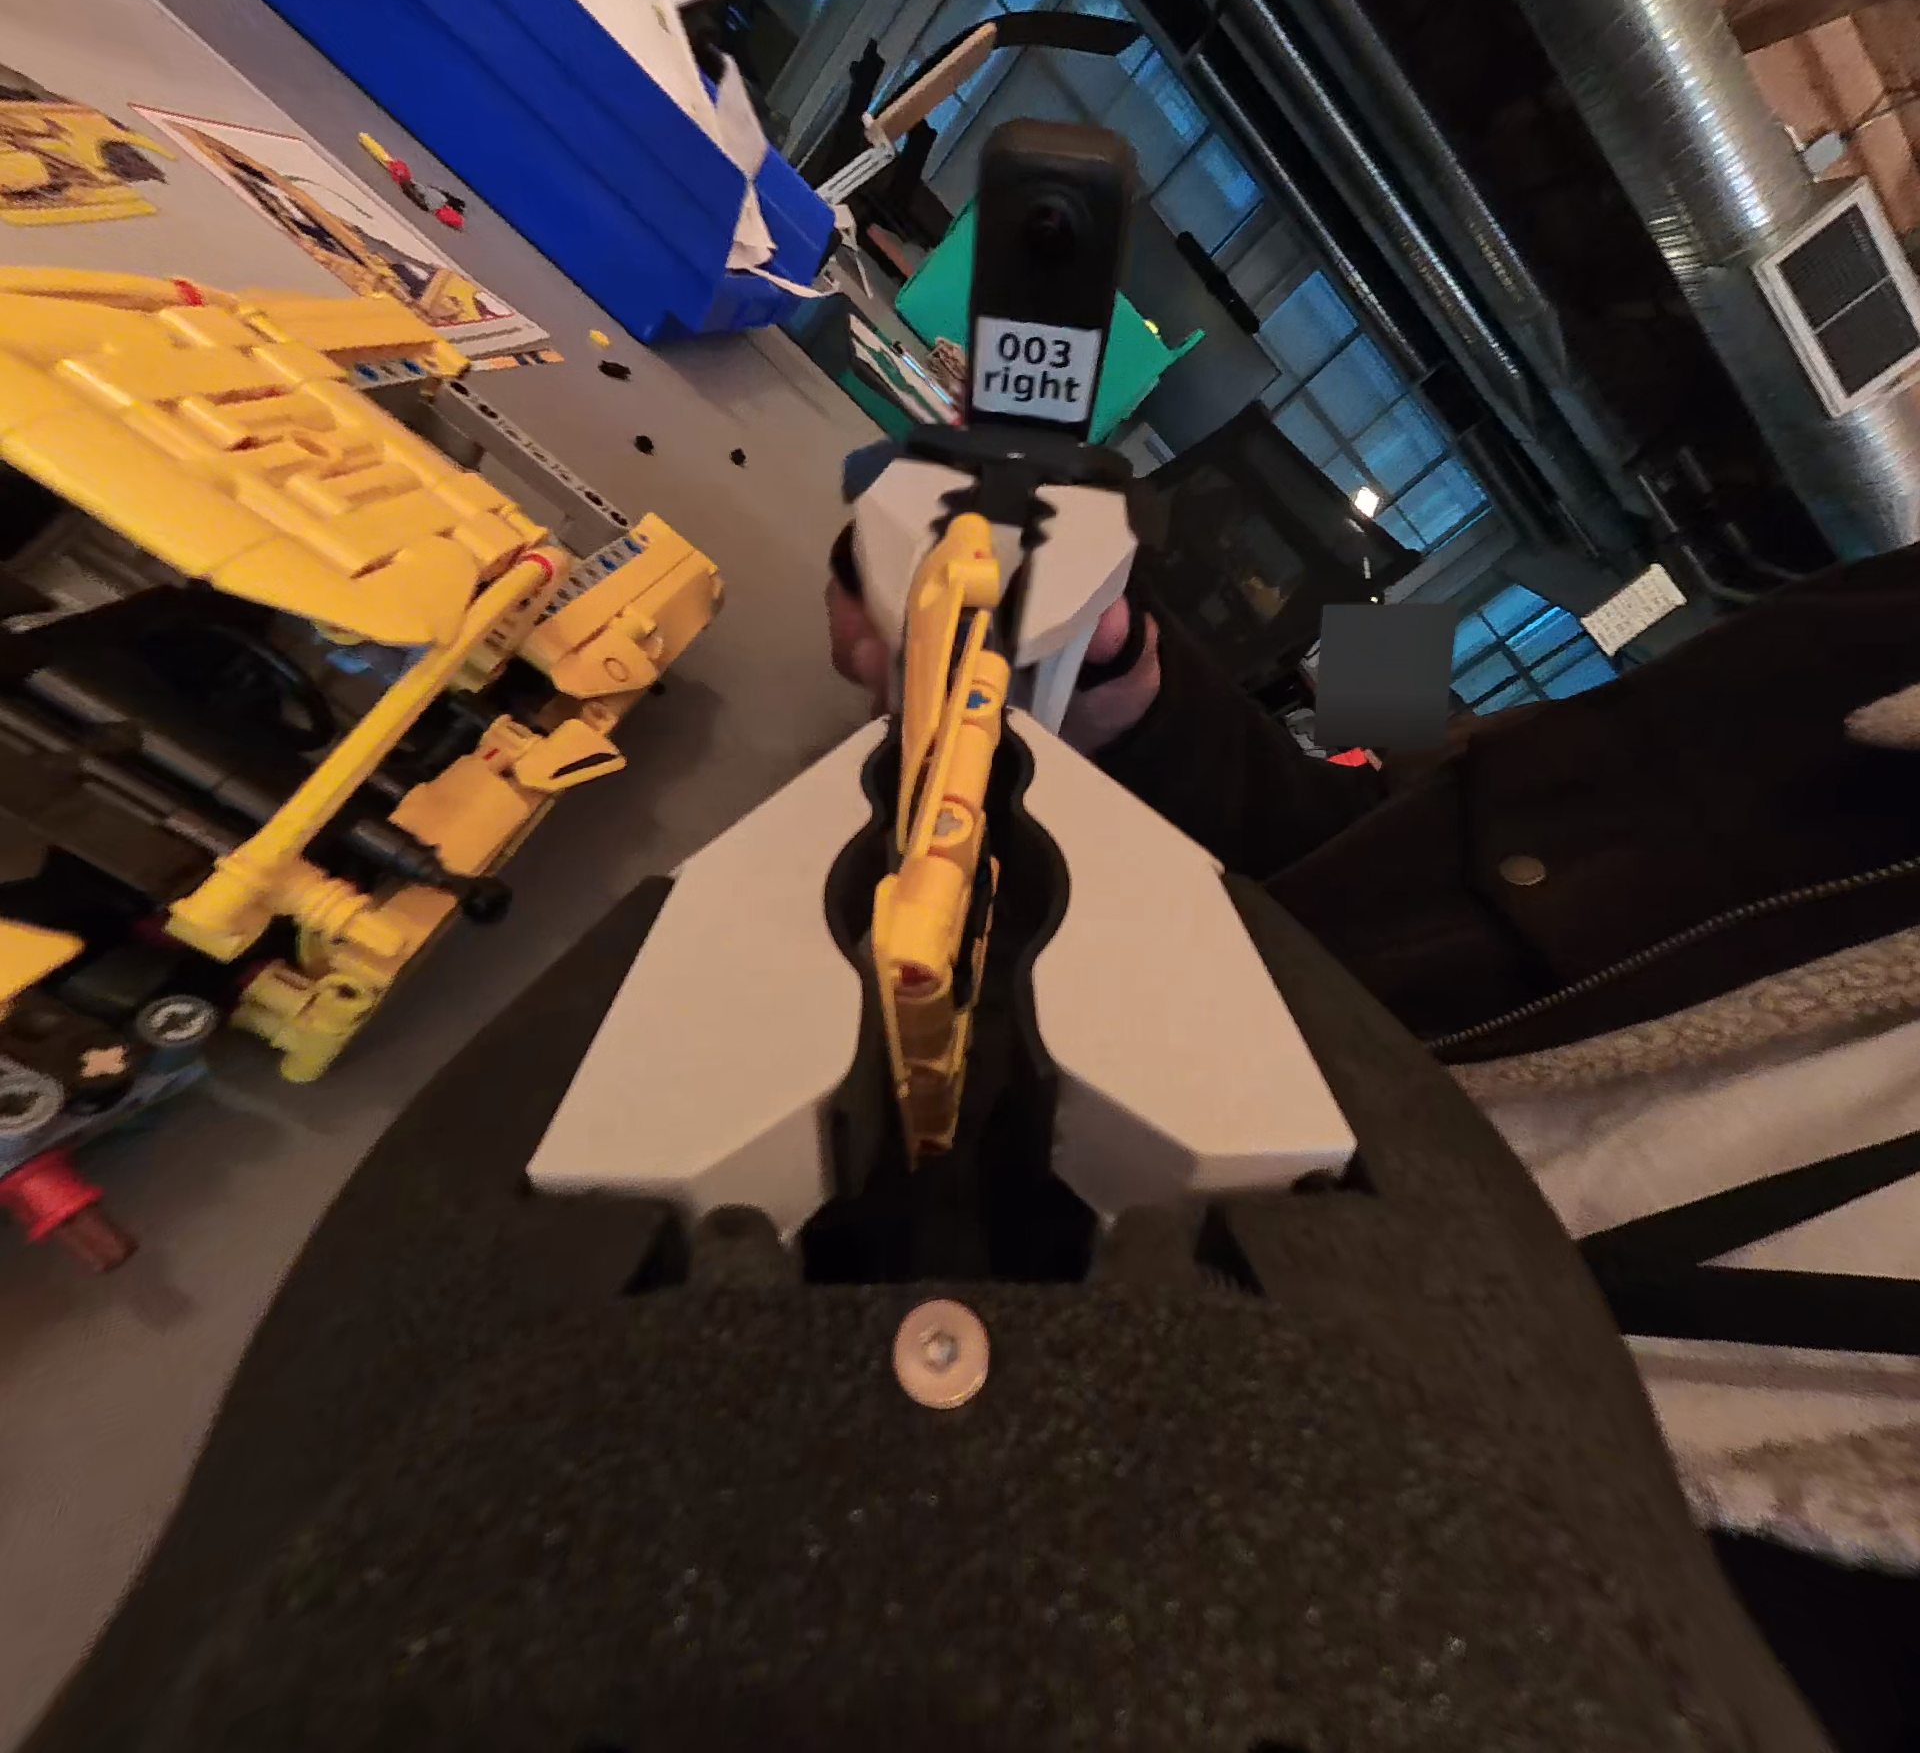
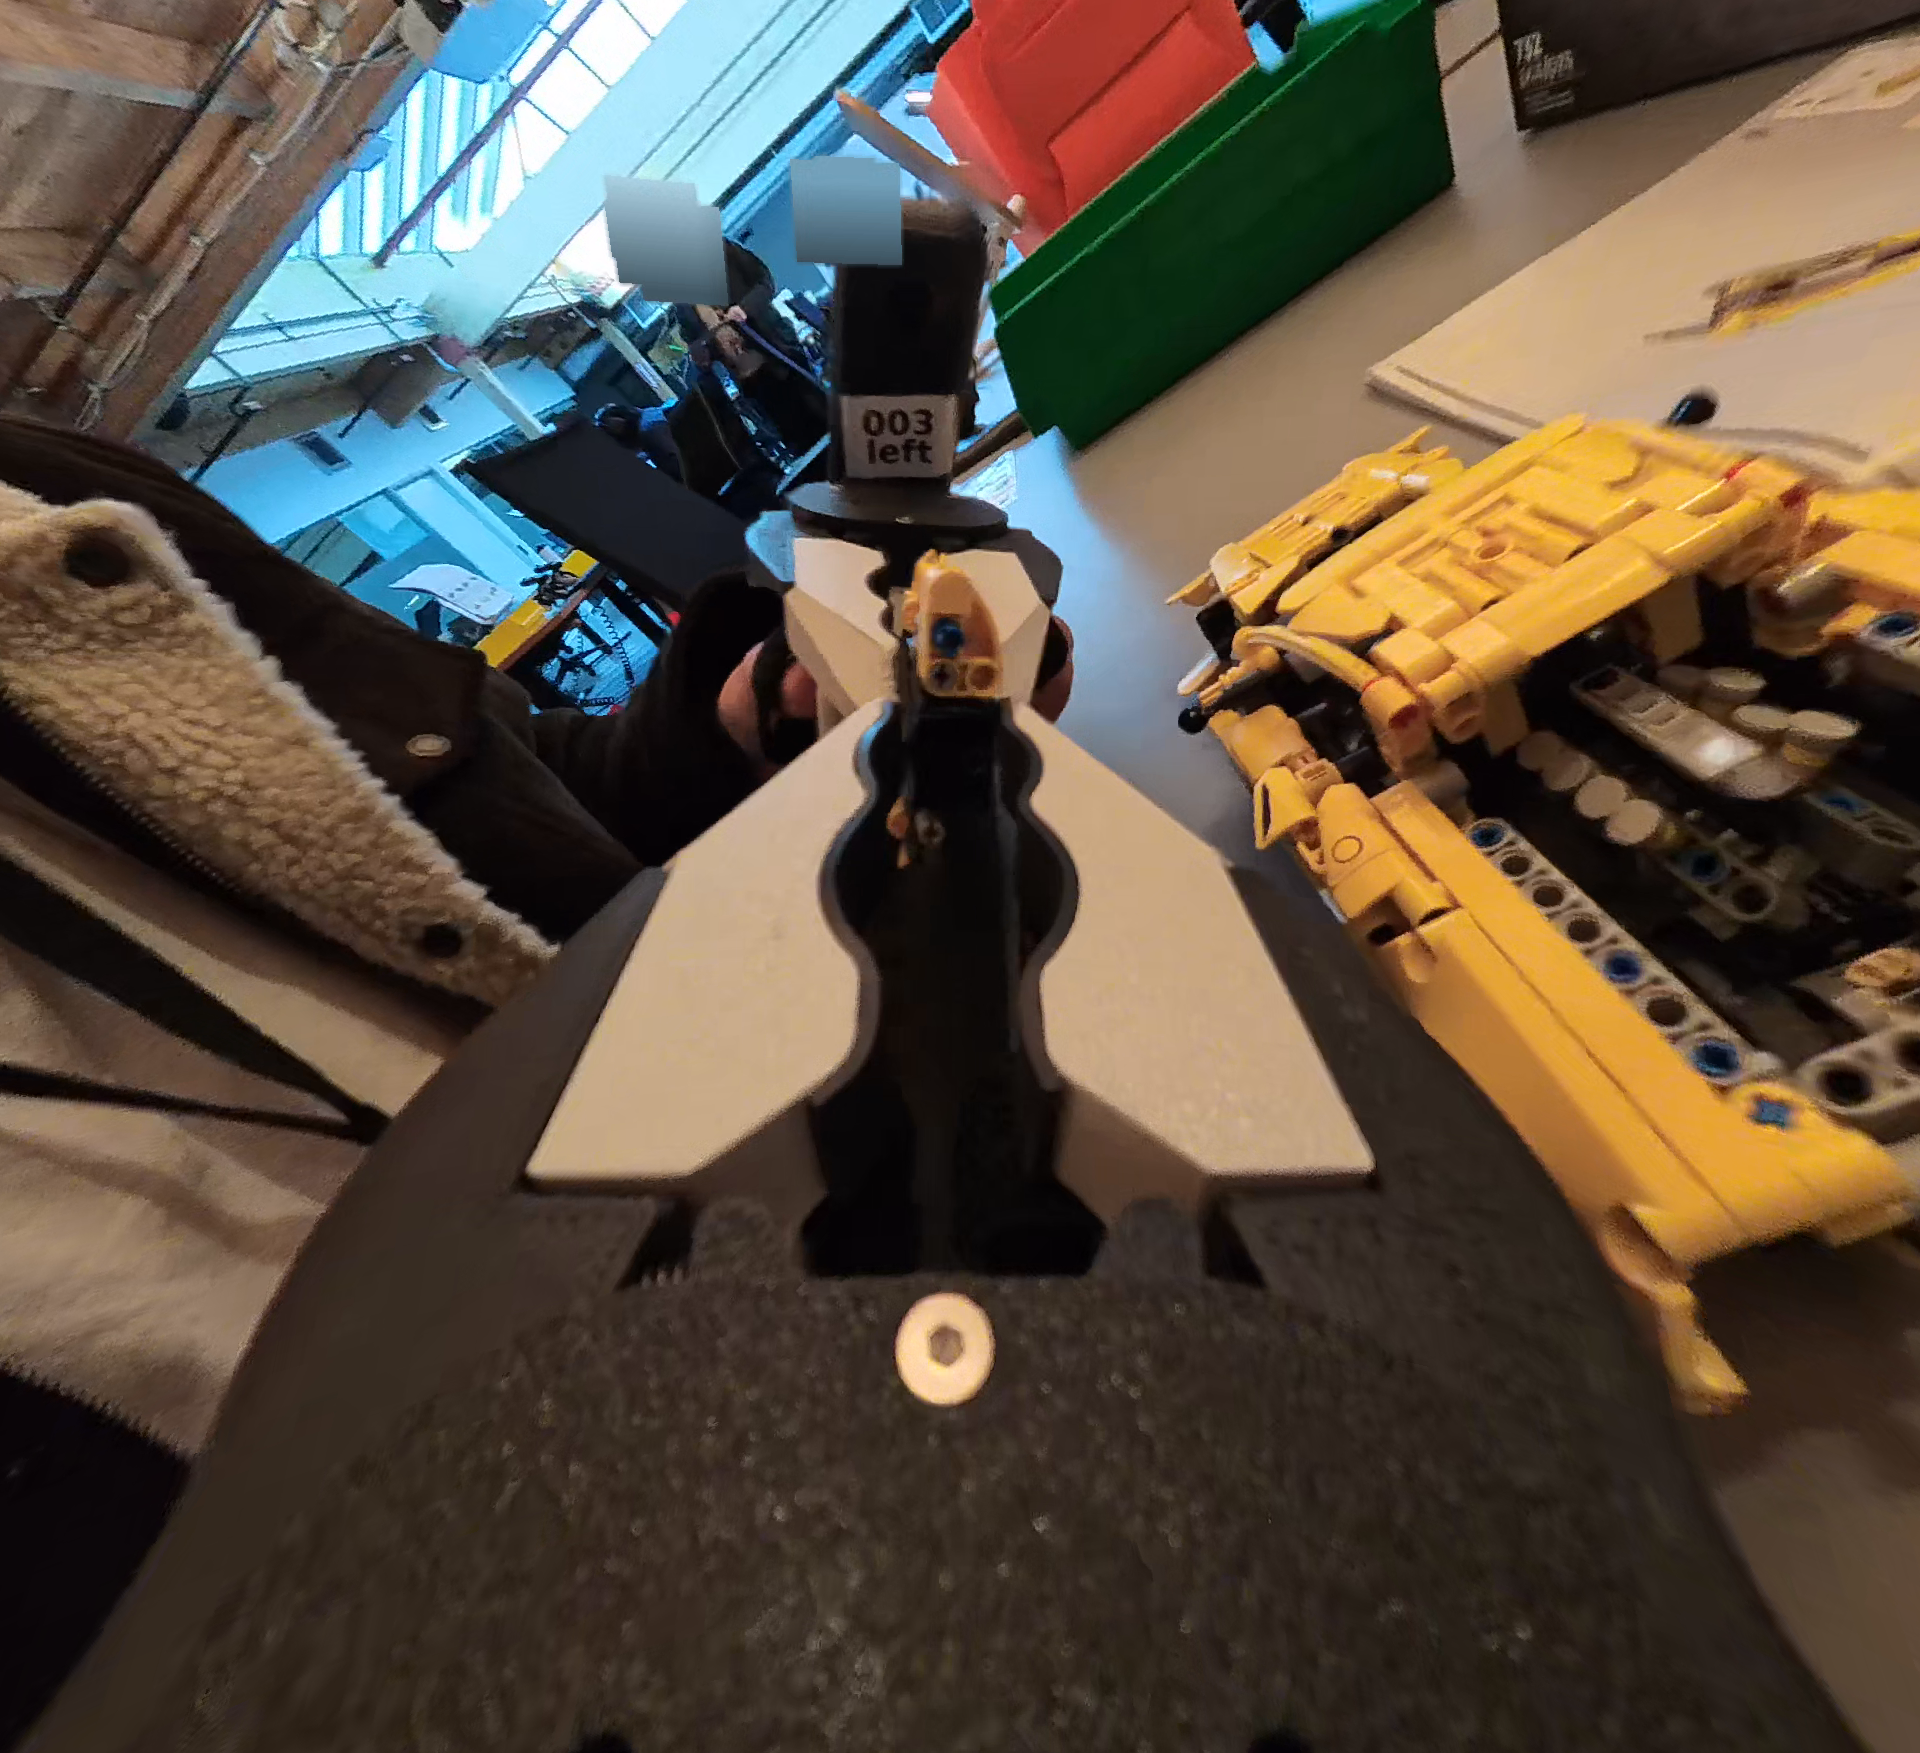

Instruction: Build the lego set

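Long yellow sub-assembly point(image 1: 940, 830) of beams and pins, held in the air between two facing grippers, just beside the desk edge. Seen end-on in the right wrist view as a small yellow tip point(image 2: 951, 633) with a blue pin. Probably light and stiff along its length, but likely to pop apart at the pin joints if twisted or squeezed hard; best taken by the solid beam sections, not the thin curved panel.

Left gripper point(image 1: 940, 737) closed on the near end of the sub-assembly, white fingers point(image 1: 748, 965) almost together, piece running through the black slot between them. Right gripper point(image 1: 997, 550) facing it, fingers pinched on the far end. From the right wrist view, fingers point(image 2: 727, 1007) nearly shut with only a thin slot showing; exact contact with the piece hard to see there, dark in the gap.

Main model point(image 1: 312, 560), a large yellow vehicle body with grey beams and black parts, lying on the grey desk point(image 1: 707, 415), near the grippers but not touching them. Looks heavier, with loose-looking hoses and panels, so fragile at its edges. Booklet point(image 1: 343, 238) open beyond it, a few small loose parts point(image 1: 421, 186) scattered near. Blue bin point(image 1: 468, 93) at the back, green bin point(image 2: 1226, 249) with a red bag point(image 2: 1091, 30) inside. Person's fleece-lined jacket point(image 2: 208, 695) close behind the grippers.
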Action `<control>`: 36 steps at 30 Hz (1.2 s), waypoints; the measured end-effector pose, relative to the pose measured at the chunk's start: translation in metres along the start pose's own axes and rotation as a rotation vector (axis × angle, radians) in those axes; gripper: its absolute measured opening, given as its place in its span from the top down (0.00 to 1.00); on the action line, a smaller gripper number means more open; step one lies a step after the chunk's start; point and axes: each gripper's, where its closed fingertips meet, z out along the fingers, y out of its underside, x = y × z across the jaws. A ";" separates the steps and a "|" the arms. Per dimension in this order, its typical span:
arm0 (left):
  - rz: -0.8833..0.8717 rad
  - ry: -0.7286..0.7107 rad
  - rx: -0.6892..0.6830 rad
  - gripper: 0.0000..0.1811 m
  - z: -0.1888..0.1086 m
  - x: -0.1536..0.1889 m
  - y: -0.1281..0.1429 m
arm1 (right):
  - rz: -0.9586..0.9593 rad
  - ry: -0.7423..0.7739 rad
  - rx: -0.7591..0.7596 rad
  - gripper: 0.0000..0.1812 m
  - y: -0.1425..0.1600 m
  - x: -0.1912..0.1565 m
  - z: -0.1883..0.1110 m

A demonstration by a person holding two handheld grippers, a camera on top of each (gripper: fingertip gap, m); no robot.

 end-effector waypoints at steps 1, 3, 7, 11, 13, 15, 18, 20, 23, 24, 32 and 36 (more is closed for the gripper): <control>-0.003 -0.010 0.000 0.92 -0.003 -0.002 0.000 | -0.034 -0.011 0.012 0.91 -0.005 -0.001 -0.008; -0.004 -0.016 -0.002 0.92 -0.008 -0.004 -0.001 | -0.134 0.051 -0.092 0.90 0.004 0.011 -0.025; 0.075 -0.083 -0.102 0.92 -0.008 -0.011 0.009 | -0.160 0.163 -0.503 0.82 0.073 0.044 -0.049; 0.158 -0.130 -0.181 0.92 -0.001 -0.012 0.021 | -0.138 0.177 -0.593 0.84 0.092 0.051 -0.048; 0.163 -0.129 -0.188 0.92 0.000 -0.011 0.022 | -0.122 0.172 -0.598 0.85 0.092 0.052 -0.047; 0.143 -0.112 -0.181 0.92 0.000 -0.010 0.021 | -0.098 0.151 -0.588 0.85 0.091 0.050 -0.046; 0.119 -0.103 -0.174 0.92 0.000 -0.011 0.020 | -0.111 0.122 -0.610 0.85 0.094 0.047 -0.043; 0.119 -0.104 -0.174 0.92 0.000 -0.011 0.020 | -0.183 0.073 -0.647 0.87 0.101 0.037 -0.040; 0.113 -0.102 -0.165 0.92 -0.001 -0.011 0.019 | -0.228 -0.021 -0.658 0.85 0.110 0.015 -0.032; 0.108 -0.100 -0.160 0.92 -0.001 -0.011 0.018 | -0.235 -0.001 -0.664 0.86 0.110 0.018 -0.032; 0.094 -0.090 -0.143 0.92 -0.003 -0.011 0.016 | 0.101 0.165 -0.642 0.83 0.105 0.028 -0.026; 0.088 -0.086 -0.139 0.92 -0.003 -0.010 0.015 | 0.159 0.237 -0.615 0.85 0.108 0.025 -0.010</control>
